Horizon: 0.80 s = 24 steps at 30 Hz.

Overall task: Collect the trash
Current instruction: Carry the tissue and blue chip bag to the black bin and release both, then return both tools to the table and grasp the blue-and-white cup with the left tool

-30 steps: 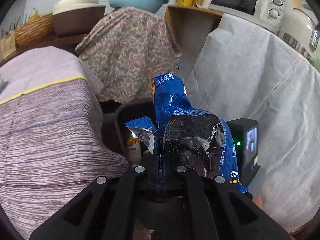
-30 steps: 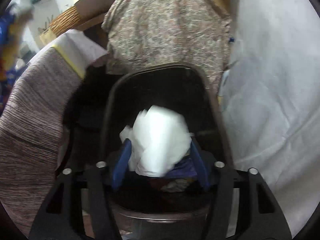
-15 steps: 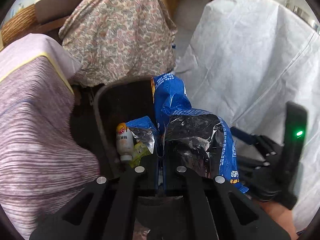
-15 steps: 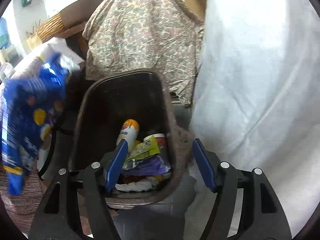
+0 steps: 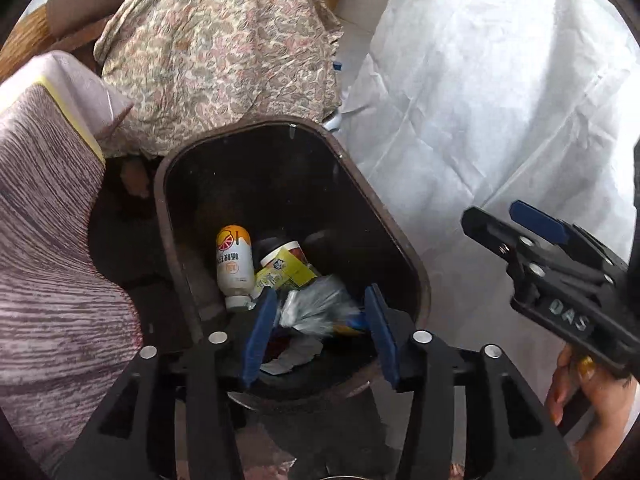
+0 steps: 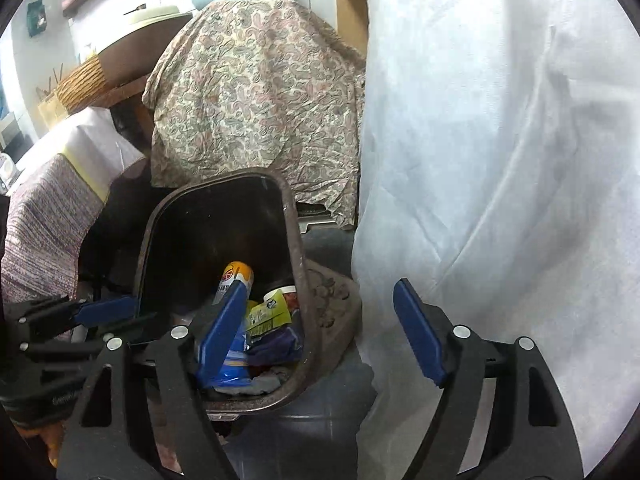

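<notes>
Two grippers hang over a dark brown bin (image 5: pixel 404 258), and both stand released with nothing between their blue pads. The left gripper (image 5: pixel 320 330) is directly above the near end of the bin, its jaws spread wide, and straight below and ahead of them lies the collected trash: a crumpled silvery wrapper (image 5: pixel 316 308) showing between the pads, a small white bottle with an orange-slice label (image 5: pixel 234 264) ahead and to the left of the left pad, and a yellow-green packet (image 5: pixel 286 274) just beside that bottle, leaning against a white-rimmed cup (image 5: pixel 282 249). The right gripper (image 6: pixel 320 334) sits off to the right of the left one, its jaws also parted; its left pad overlaps the bin's opening while its right pad is outside the rim, in front of a white sheet (image 6: pixel 500 160). A paisley cloth (image 5: pixel 224 48) drapes something beyond the far end of the bin, and a striped purple fabric (image 5: pixel 48 248) lies to the left of both tools.
</notes>
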Available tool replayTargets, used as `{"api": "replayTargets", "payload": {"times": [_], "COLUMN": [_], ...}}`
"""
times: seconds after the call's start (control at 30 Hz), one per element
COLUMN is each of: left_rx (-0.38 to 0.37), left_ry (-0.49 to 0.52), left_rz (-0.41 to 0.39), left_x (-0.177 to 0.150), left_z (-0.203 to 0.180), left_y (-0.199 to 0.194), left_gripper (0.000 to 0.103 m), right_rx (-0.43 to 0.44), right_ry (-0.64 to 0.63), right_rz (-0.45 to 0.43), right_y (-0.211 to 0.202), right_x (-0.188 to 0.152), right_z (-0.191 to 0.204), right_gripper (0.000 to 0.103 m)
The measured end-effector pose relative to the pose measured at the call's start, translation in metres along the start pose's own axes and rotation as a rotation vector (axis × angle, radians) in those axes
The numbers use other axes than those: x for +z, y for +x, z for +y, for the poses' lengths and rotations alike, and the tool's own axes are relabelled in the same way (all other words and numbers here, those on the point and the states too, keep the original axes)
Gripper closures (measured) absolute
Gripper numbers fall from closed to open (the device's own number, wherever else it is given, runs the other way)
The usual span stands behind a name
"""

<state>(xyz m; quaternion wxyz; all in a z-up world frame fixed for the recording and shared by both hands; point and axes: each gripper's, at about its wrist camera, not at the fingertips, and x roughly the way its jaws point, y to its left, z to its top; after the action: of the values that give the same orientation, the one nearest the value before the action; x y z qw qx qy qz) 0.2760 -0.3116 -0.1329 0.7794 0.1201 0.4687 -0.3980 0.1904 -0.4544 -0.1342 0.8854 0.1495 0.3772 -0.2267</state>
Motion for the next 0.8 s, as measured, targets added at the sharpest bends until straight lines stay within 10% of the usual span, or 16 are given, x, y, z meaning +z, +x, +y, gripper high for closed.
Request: {"api": "replayTargets", "payload": {"times": [0.43,0.8], "left_rx": [-0.027,0.156], "left_ry": [-0.009,-0.133], "left_rz": [-0.192,-0.339], "left_x": [-0.009,-0.045], "left_z": [0.001,0.073], "left_y": [-0.1,-0.188], "left_gripper": [0.027,0.012], "right_rx": [0.113,0.481], "right_ry": [-0.03,-0.16], "right_rz": [-0.013,-0.033], "right_y": [-0.015,-0.047], "right_x": [0.018,0.045], "right_z": [0.033,0.14], "right_gripper": [0.027,0.02]}}
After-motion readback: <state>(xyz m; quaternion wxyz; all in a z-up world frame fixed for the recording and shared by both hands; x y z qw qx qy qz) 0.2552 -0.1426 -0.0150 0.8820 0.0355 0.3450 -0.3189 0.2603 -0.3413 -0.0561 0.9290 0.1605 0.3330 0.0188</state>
